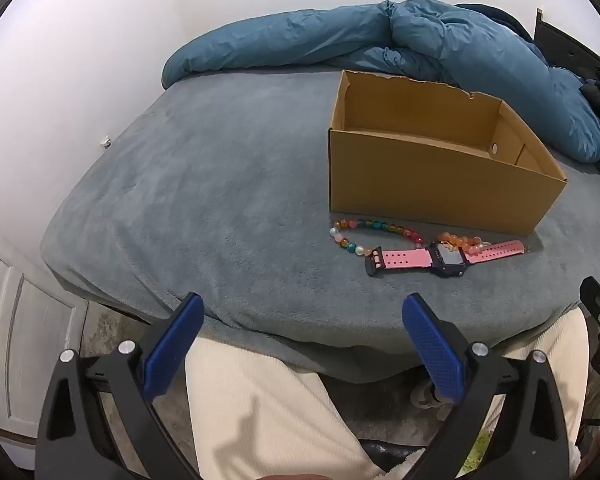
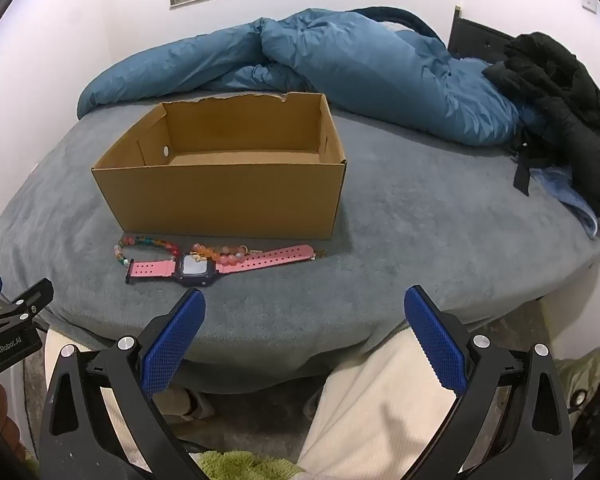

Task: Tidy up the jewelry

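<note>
An open cardboard box (image 1: 432, 184) (image 2: 228, 196) stands on a grey blanket-covered bed. Just in front of it lie a pink-strapped watch (image 1: 446, 258) (image 2: 196, 266), a multicoloured bead bracelet (image 1: 364, 234) (image 2: 146, 245) and an orange-pink bead bracelet (image 1: 462, 241) (image 2: 220, 254) that rests partly on the watch. My left gripper (image 1: 303, 312) hovers open over the bed's near edge, left of the jewelry, nothing between its blue pads. My right gripper (image 2: 305, 304) is open too, just near and right of the watch. The box looks empty inside.
A rumpled blue duvet (image 1: 380, 40) (image 2: 340, 60) lies behind the box. Black clothing (image 2: 560, 100) is heaped at the bed's right. The bed's grey blanket (image 1: 200, 200) stretches left of the box. A person's cream-trousered legs (image 1: 260, 412) (image 2: 380, 400) are below the grippers.
</note>
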Tool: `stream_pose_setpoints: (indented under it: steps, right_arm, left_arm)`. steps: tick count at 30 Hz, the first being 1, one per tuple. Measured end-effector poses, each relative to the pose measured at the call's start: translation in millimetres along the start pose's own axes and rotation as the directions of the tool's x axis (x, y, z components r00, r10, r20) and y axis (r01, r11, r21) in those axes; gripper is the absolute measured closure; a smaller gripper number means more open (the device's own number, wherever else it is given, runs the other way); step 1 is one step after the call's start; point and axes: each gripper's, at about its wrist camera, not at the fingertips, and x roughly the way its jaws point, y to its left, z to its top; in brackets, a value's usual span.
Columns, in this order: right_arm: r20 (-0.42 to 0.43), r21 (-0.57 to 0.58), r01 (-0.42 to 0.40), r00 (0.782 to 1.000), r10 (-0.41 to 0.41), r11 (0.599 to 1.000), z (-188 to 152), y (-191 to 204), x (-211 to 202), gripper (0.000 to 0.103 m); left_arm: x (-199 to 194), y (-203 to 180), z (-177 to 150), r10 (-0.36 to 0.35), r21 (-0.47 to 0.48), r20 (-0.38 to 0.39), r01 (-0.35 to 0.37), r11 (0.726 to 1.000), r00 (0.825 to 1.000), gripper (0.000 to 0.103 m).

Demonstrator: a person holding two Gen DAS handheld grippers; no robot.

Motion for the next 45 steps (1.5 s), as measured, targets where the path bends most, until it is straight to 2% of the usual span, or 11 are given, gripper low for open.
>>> stream_pose_setpoints:
  steps: [45]
  right_arm:
    - [0.004,-0.002,0.002,1.0,-0.002,1.0,4.8,-3.9,-0.8,0.008]
  left_arm:
    - [-2.1,-10.2,0.5,-0.022,0.008,0.002,0.022,1.0,1.0,0.006]
